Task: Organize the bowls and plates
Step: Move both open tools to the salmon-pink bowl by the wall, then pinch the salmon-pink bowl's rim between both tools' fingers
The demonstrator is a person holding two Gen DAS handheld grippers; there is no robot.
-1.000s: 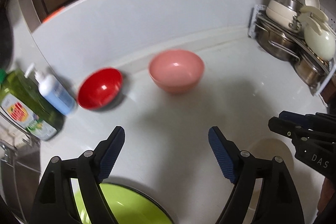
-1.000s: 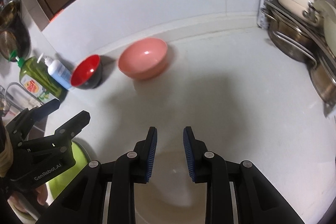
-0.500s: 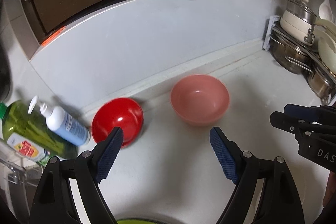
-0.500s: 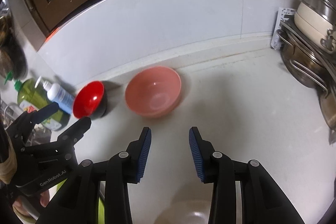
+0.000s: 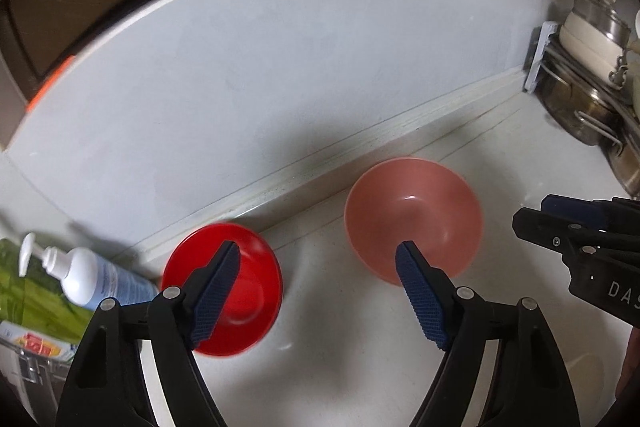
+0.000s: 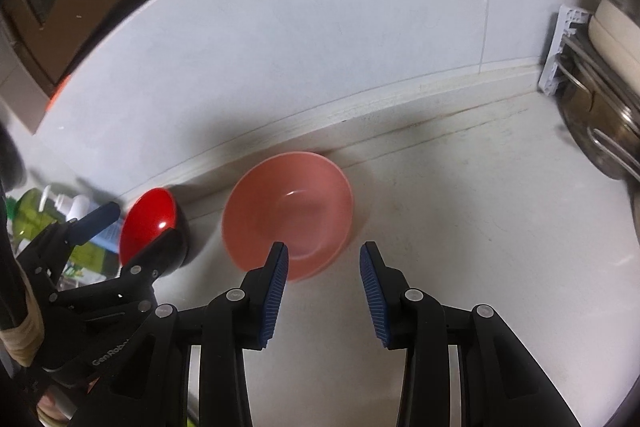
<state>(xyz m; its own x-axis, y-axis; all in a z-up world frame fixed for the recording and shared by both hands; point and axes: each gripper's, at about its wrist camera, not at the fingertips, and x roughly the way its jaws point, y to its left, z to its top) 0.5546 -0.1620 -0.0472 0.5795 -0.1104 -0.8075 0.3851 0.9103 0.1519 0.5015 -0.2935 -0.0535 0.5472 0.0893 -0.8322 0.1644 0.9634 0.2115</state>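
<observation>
On the white surface (image 6: 460,211), the pink bowl (image 6: 288,211) and red bowl (image 5: 224,287) sat unstacked (untouched, apparently), with the left gripper (image 5: 316,291) and right gripper (image 6: 322,295) fingers spread and empty.

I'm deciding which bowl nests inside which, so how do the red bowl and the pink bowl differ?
The pink bowl looks wider than the red bowl. The red bowl is glossy red inside and black outside; the pink bowl is pale pink inside and out. The red bowl sits nearer the soap bottles, the pink bowl nearer the pots. Both stand upright and empty on the white counter by the wall, apart from each other.
</observation>
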